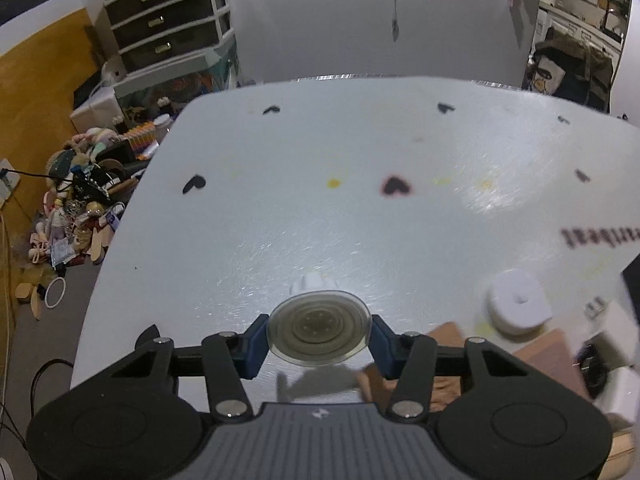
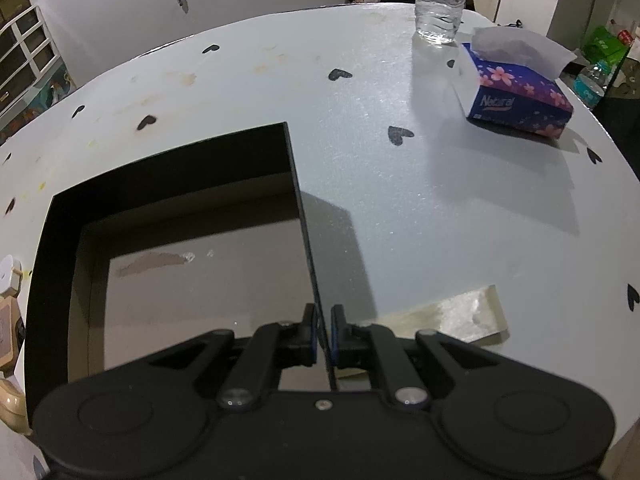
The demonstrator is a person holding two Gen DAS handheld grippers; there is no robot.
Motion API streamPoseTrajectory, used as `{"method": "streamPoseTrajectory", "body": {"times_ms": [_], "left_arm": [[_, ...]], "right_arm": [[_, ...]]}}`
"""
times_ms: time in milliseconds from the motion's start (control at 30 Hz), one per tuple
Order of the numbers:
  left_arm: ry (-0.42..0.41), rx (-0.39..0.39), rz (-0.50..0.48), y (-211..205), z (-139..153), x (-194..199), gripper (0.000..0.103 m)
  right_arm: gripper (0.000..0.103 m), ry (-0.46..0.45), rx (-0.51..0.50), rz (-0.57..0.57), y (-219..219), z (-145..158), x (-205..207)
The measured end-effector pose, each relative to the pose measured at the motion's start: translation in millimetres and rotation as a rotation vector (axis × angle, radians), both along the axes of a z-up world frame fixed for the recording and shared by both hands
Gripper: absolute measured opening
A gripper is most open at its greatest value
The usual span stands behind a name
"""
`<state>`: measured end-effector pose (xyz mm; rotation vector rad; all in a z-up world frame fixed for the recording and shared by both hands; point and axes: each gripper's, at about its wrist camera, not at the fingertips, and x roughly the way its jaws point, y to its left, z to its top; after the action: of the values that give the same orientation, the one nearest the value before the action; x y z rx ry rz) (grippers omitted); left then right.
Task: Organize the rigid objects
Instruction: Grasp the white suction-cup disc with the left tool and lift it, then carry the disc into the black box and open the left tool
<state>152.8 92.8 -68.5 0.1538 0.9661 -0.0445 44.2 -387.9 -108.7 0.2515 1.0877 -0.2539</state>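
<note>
Left wrist view: left gripper point(image 1: 319, 336) clamps a clear round suction cup point(image 1: 319, 330); right gripper point(image 2: 324, 334) pinches the black box point(image 2: 298, 184) wall near the table's point(image 2: 400, 200) front edge.

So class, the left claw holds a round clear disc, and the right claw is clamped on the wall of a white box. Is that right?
One detail is wrong: the box is black, not white, as the right wrist view shows. The right claw is clamped on its thin wall, and the left claw does hold the round clear disc.

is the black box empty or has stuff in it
Empty as far as shown: the open black cardboard box shows only its bare brown floor; the near part is hidden.
</note>
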Motion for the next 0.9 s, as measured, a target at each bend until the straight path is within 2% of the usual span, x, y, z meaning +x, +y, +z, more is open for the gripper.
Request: {"method": "streamPoseTrajectory", "body": {"times_ms": [200,500,700,900], "left_arm": [[-0.006,-0.056,-0.027,-51,27,-25,0.052],[0.007,-0.215,-0.193,-173,53,-47,0.052],[0.096,-0.292,-0.263,-254,42,-39,0.053],[0.232,-0.337,-0.291,-319,12,-24,0.053]], "right_arm": [[0.006,0.013,-0.001,0.003,1,1,0],[0.004,0.035,0.022,0.036,0,1,-5],[0.004,0.052,0.035,0.055,-1,2,-2],[0.004,0.064,0.038,0.079,-2,2,0]]}}
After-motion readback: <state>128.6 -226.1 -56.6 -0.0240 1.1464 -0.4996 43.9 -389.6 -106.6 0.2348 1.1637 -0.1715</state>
